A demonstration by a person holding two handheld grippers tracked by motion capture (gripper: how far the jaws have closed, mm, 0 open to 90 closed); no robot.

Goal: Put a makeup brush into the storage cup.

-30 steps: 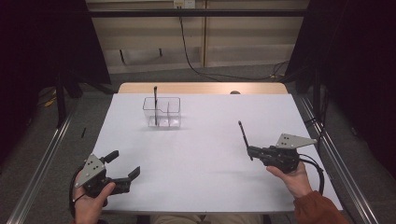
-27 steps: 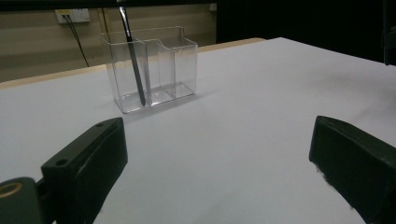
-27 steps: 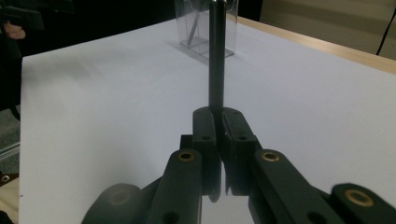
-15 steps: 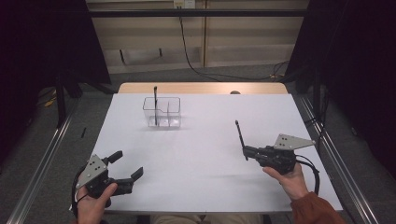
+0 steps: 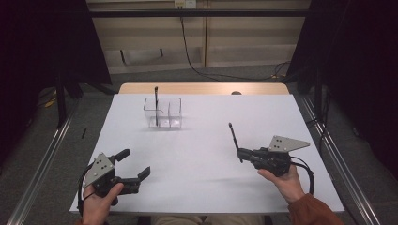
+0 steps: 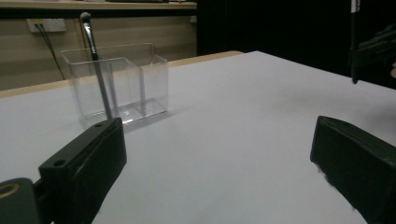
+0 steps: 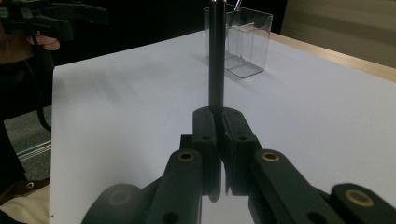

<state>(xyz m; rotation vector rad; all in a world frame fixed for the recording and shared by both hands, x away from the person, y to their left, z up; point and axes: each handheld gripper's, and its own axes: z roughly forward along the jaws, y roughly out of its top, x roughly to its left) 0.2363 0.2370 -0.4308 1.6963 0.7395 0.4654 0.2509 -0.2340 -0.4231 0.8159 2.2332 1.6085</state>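
Note:
A clear plastic organiser box [image 5: 163, 112] with compartments stands on the white table [image 5: 202, 140] toward the far left; a dark brush [image 5: 156, 104] stands upright in it, also seen in the left gripper view as brush [image 6: 95, 60] in box [image 6: 119, 84]. My right gripper [image 5: 242, 153] at the right is shut on a second black brush [image 5: 233, 136], which sticks up and away from the jaws; in the right gripper view this brush [image 7: 216, 60] rises straight from the closed jaws toward the box [image 7: 243, 42]. My left gripper [image 5: 133, 165] rests at the near left, open, nothing between its jaws.
The table's far edge shows a wooden strip [image 5: 202, 88]. Metal rails [image 5: 42, 159] run along both sides of the table. A cable [image 5: 192, 51] hangs down the back wall. White tabletop lies between the grippers and the box.
The right gripper with its brush has shifted slightly left and toward the person. The left gripper has barely moved.

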